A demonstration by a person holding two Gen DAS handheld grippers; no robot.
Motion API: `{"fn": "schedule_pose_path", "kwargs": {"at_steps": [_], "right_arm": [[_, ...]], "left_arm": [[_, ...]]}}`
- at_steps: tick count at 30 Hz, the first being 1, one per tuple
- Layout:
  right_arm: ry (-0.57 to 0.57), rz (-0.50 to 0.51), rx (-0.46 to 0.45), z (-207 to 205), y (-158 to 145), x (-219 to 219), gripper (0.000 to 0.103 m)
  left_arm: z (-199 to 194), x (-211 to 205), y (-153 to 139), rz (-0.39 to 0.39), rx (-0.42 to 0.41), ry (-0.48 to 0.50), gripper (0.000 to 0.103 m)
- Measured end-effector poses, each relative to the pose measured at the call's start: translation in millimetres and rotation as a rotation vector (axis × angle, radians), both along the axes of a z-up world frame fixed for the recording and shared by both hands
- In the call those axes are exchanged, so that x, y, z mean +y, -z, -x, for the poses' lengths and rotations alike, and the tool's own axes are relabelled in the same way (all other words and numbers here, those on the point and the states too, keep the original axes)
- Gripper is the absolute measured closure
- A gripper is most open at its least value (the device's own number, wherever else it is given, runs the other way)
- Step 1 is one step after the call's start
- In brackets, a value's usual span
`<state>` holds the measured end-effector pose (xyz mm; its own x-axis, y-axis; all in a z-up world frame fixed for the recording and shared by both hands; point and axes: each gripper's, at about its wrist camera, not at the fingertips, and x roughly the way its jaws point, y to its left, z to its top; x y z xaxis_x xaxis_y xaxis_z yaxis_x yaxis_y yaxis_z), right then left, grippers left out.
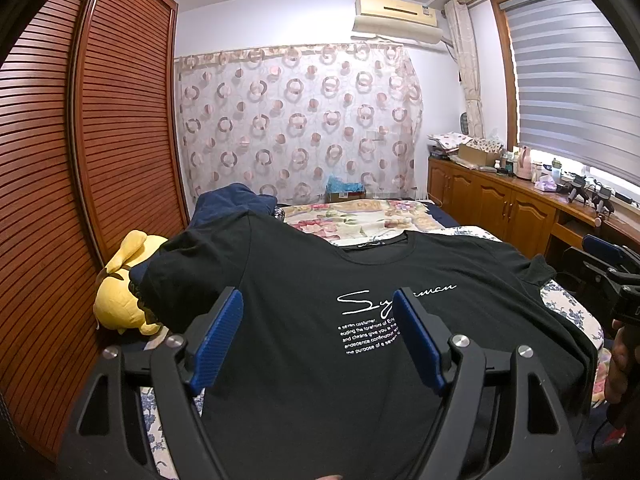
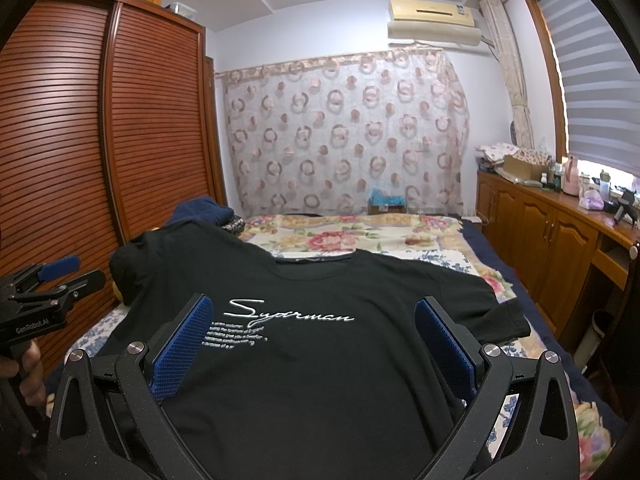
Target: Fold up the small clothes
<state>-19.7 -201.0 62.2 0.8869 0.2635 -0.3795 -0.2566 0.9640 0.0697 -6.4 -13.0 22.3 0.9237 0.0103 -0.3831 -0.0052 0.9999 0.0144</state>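
Black T-shirt (image 1: 320,280) spread face up on the bed (image 2: 360,236), collar toward the far curtain (image 1: 296,120), white script print (image 2: 288,312) across the chest; laid flat over the floral bedding (image 1: 360,220), far sleeve draped up over a dark blue bundle (image 1: 232,200), other sleeve (image 2: 504,316) reaching toward the bed edge nearest the wooden cabinets (image 2: 540,220)

Left gripper (image 1: 320,340) hovering above the lower half of the shirt, blue-padded fingers (image 1: 218,340) spread wide, nothing between them, no contact with the cloth that can be seen. Right gripper (image 2: 316,348) likewise over the shirt's lower part, fingers (image 2: 182,344) wide apart and gripping nothing. Each gripper visible at the edge of the other's view, held by a hand (image 1: 618,356) just off the side of the bed

Yellow plush toy (image 1: 124,284) beside the shirt's far sleeve, next to the louvred wardrobe (image 1: 80,160). Air conditioner (image 1: 396,16) high on the wall above the curtain, striped blind (image 1: 576,80) over the window, clutter of bottles and boxes on the worktop (image 2: 560,192) below it
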Motion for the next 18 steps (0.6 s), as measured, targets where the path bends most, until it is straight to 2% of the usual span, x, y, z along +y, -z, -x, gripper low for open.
{"fn": "schedule_pose_path", "kwargs": {"at_steps": [18], "right_arm": [[-0.002, -0.001, -0.001, -0.4, 5.0, 2.1, 0.0]], "left_arm": [[0.8, 0.2, 1.2, -0.002, -0.003, 0.001, 0.025]]}}
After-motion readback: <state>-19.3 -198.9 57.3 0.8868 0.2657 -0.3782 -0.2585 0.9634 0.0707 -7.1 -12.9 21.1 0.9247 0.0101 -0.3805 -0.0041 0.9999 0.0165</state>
